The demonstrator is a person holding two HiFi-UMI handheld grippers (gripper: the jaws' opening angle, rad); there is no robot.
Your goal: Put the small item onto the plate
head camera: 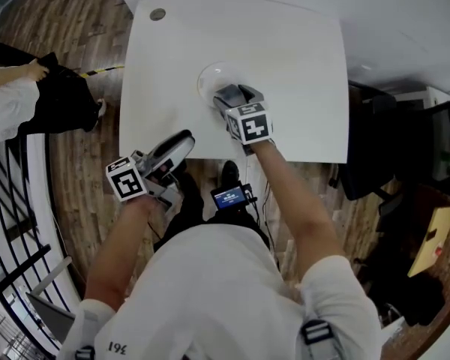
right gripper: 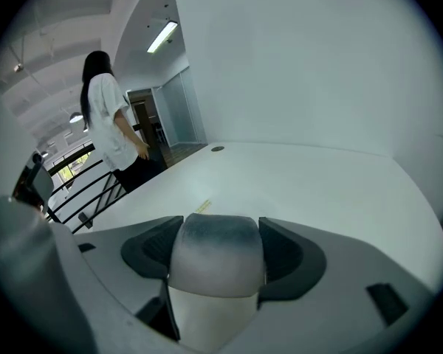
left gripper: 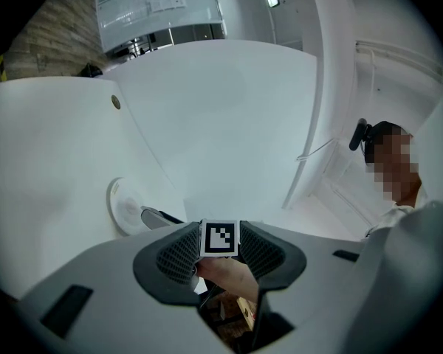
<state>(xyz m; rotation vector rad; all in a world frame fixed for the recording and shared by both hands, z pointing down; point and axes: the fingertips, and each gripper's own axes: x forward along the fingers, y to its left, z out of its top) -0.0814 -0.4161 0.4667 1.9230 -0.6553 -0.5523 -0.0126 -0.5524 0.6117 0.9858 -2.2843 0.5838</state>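
Observation:
A round pale plate (head camera: 208, 77) lies near the front middle of the white table (head camera: 285, 43); in the left gripper view the plate (left gripper: 122, 205) shows at the left. My right gripper (head camera: 230, 96) hangs over the plate's near edge, shut on a small grey-white rounded item (right gripper: 216, 253) that fills the gap between its jaws (right gripper: 216, 249). My left gripper (head camera: 174, 147) is held at the table's front edge, left of the plate and pointing toward the right gripper. Its jaws (left gripper: 220, 260) stand narrowly open with nothing between them; the right gripper's marker cube (left gripper: 220, 239) shows through the gap.
A round grommet (head camera: 157, 13) sits at the table's far left corner. A person in a white shirt (head camera: 7, 100) stands left of the table beside black railings (head camera: 15, 223). Dark office chairs (head camera: 435, 145) stand to the right.

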